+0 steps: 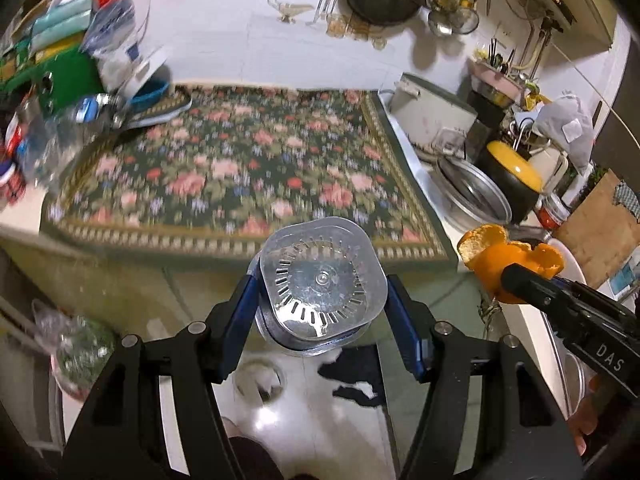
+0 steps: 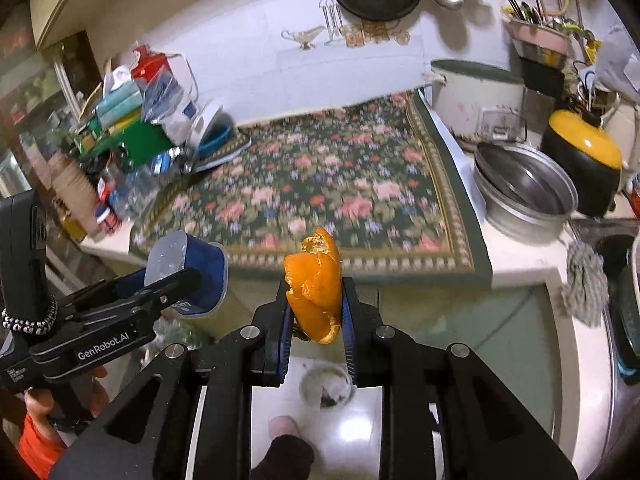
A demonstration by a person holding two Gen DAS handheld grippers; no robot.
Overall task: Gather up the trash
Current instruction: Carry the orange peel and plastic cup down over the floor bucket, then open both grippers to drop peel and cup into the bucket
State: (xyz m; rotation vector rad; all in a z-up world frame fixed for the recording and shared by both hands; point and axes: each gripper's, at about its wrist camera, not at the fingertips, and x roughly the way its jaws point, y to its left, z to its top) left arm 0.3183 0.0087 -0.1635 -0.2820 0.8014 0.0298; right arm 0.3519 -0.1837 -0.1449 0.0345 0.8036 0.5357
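My left gripper [image 1: 320, 300] is shut on a blue plastic cup [image 1: 322, 292] with a silvery base, held sideways in the air in front of the counter; the same cup [image 2: 196, 276] shows at the left of the right wrist view. My right gripper [image 2: 315, 304] is shut on a curled orange peel [image 2: 316, 292], which also appears at the right of the left wrist view as the orange peel [image 1: 508, 268]. Both are held over the tiled floor, off the counter's front edge.
A floral mat [image 1: 240, 168] covers the counter. Bags, boxes and bottles [image 1: 68, 68] pile at its left; a metal basin [image 2: 524, 192], a rice cooker [image 2: 476, 96] and a yellow-lidded pot [image 2: 584, 160] stand at the right. A round floor drain [image 2: 328, 388] lies below.
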